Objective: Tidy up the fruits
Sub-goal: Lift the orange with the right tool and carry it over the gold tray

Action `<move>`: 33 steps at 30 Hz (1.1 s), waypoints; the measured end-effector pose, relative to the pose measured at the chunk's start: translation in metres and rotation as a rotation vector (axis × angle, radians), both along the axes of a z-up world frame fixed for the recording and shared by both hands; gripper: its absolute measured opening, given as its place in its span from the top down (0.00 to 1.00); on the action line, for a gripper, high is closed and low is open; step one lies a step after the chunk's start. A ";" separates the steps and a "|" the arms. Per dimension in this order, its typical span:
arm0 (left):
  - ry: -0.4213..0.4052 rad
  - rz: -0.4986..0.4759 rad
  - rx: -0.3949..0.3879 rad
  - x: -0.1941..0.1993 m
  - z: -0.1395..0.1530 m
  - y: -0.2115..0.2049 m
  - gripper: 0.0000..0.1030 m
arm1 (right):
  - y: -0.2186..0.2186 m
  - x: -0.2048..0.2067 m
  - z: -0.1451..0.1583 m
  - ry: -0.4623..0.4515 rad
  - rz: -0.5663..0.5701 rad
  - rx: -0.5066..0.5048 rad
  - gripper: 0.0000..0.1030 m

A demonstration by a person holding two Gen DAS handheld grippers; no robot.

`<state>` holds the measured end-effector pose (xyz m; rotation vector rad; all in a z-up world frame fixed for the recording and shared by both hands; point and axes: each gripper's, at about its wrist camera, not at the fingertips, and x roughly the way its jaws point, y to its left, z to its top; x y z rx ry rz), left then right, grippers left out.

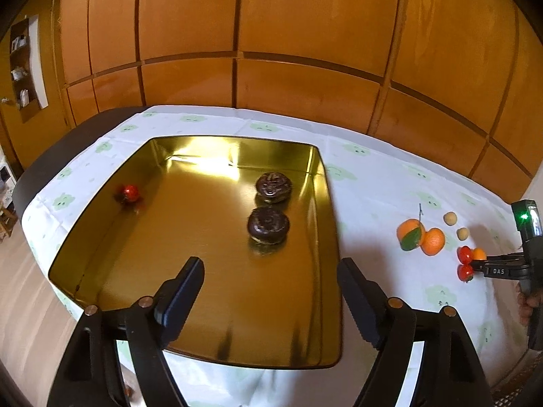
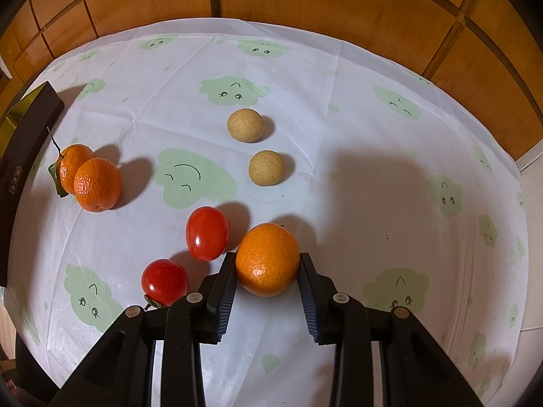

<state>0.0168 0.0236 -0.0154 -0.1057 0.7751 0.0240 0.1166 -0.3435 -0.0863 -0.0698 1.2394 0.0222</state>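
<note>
Orange mandarin (image 2: 267, 259) clamped between the pads of the right gripper (image 2: 266, 264) at 6 o'clock on the cloth (image 2: 373, 156), best lifted straight up, clear of the cherry tomatoes (image 2: 207, 233) at 9 o'clock. Visible only from the left wrist: gold tray (image 1: 331, 210) holding two chocolate doughnuts (image 1: 268, 225) and a red fruit (image 1: 130, 193), under the left gripper (image 1: 271, 285), jaws apart and empty.

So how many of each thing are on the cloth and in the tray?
Oranges: 3
Tomatoes: 3
Tan balls: 2
Donuts: 2
Total: 10
</note>
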 end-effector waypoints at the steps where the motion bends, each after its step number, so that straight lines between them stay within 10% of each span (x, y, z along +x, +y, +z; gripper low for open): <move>1: -0.001 0.005 0.000 -0.001 0.000 0.002 0.21 | 0.000 0.000 0.000 0.000 -0.001 0.000 0.66; 22: -0.041 0.116 0.028 -0.013 0.003 0.041 0.21 | -0.025 0.000 0.030 -0.110 -0.099 0.027 0.66; 33: -0.046 0.168 0.028 -0.013 0.002 0.058 0.21 | 0.089 -0.019 0.081 -0.202 0.227 0.204 0.66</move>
